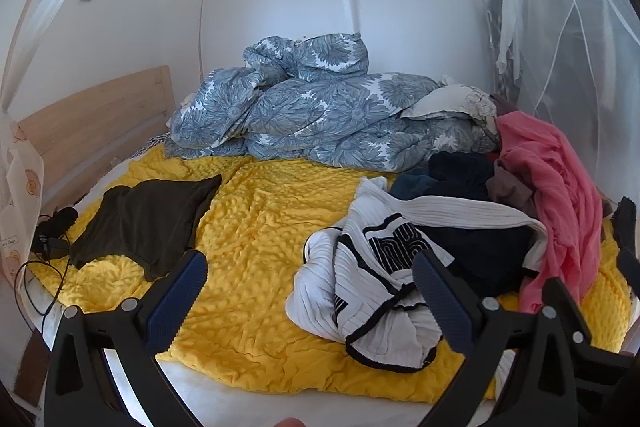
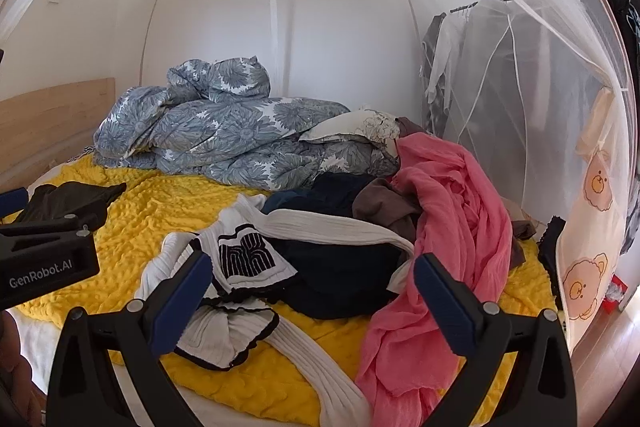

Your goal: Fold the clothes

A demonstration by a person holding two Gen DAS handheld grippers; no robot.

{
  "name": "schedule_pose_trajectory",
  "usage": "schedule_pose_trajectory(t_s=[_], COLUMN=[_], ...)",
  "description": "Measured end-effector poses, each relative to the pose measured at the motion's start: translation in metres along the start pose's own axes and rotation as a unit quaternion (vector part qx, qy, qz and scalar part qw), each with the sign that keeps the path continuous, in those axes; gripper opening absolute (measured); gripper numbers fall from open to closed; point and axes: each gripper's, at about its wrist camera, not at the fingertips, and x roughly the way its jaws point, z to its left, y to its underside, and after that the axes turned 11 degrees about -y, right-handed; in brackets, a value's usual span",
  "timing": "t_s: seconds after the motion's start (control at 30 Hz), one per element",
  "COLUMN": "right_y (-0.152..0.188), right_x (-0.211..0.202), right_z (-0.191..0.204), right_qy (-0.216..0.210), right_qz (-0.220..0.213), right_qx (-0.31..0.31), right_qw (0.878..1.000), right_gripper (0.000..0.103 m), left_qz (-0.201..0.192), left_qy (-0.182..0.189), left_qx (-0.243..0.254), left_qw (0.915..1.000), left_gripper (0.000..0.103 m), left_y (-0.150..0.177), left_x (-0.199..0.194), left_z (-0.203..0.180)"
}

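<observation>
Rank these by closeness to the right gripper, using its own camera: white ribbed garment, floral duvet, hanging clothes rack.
1. white ribbed garment, just below the right gripper, front left.
2. floral duvet, bunched at the bed's far side.
3. hanging clothes rack, beyond the netting, far right.

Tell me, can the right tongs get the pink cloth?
Probably yes. The right tongs are open and empty, and the pink cloth lies on top of the pile just ahead, with nothing covering it.
</observation>
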Motion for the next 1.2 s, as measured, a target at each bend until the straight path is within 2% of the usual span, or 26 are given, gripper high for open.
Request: schedule_pose_trajectory(t_s=[0.27, 0.8, 1.0, 1.07, 1.2], right_y=[0.004, 0.007, 0.018, -0.007, 0.0], right_x=[0.004, 0.014, 0.001, 0.024, 0.015], right_z=[-0.004, 0.006, 0.013, -0.004, 0.002], right_qy=[-0.011, -0.02, -0.017, -0.02, -0.019], right_qz=[0.009, 0.016, 0.007, 0.024, 0.022], right_qx=[0.022, 0.021, 0.02, 0.028, 0.028], right_qw=[1.0, 0.999, 1.0, 0.999, 0.999], right_gripper=[0.103, 0.103, 0.103, 0.103, 0.103], left_qz=[-0.002, 0.006, 0.006, 0.005, 0.007], left_qy=[-0.02, -0.023, -0.025, -0.025, -0.026], left_qx=[0.008, 0.008, 0.011, 0.011, 0.012], left_qw=[0.9998, 0.9997, 0.9996, 0.9996, 0.9996], left_gripper=[0.103, 0.103, 0.103, 0.103, 0.103], left_y=[0.007, 0.009, 0.009, 0.01, 0.009], left_x=[-0.002, 0.0, 0.0, 0.0, 0.0], left_z=[0.0, 0.005, 0.004, 0.003, 0.002])
